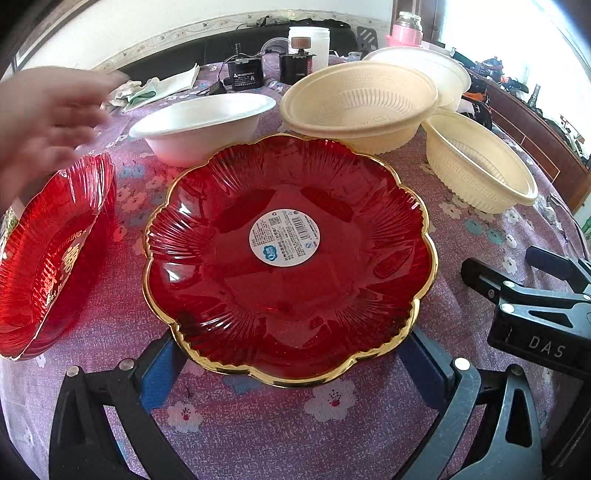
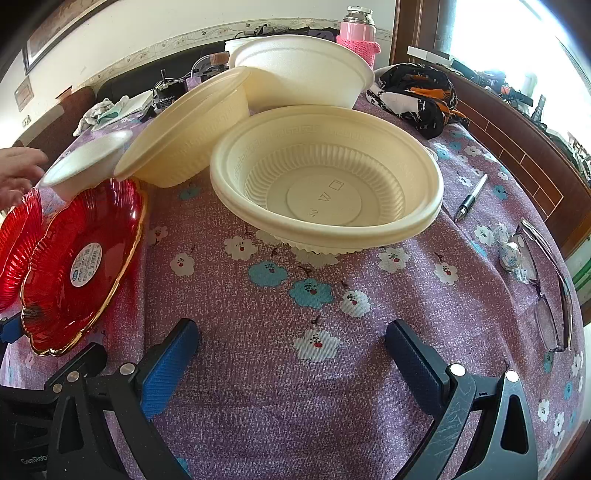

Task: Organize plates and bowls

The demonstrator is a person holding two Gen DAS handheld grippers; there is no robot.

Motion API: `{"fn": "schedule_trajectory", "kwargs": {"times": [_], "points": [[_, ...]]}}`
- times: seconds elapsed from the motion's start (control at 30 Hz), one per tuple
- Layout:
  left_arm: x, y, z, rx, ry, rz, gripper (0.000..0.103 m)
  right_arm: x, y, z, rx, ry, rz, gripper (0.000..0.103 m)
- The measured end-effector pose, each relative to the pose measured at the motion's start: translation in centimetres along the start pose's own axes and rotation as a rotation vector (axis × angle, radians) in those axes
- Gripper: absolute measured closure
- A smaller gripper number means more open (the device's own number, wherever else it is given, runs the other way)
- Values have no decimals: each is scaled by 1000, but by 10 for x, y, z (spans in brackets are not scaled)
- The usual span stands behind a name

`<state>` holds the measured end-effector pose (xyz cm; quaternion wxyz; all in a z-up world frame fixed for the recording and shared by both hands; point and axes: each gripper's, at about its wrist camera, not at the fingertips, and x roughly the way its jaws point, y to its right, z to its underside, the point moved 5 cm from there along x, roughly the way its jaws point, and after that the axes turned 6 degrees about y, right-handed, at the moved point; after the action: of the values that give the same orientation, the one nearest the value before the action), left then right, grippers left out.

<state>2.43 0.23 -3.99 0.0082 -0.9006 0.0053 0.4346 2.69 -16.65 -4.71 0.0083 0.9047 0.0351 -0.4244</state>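
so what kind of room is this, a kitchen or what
Probably a lived-in home room, not clearly a kitchen: a table under a flowered cloth, a pink flask, and eyeglasses and a pen lying about.

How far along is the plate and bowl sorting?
Barely begun. Nothing looks stacked: the gold-rimmed red plate lies alone between the open left tongs, with a second red plate beside it. The right tongs are open and empty. Left: the cream bowls and white bowls, scattered across the tablecloth.
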Motion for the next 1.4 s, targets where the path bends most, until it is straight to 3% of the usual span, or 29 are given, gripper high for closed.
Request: {"fn": "schedule_trajectory", "kwargs": {"times": [0.93, 1.13, 1.4], "points": [[-1, 0, 0, -9, 0, -5, 0, 1, 0, -1, 5, 1, 11, 1], [-16, -1, 11, 14, -20, -3, 0, 1, 0, -1, 5, 1, 11, 1], [-61, 10, 45, 95, 87, 67, 0, 1, 0, -1, 6, 1, 10, 1]]}}
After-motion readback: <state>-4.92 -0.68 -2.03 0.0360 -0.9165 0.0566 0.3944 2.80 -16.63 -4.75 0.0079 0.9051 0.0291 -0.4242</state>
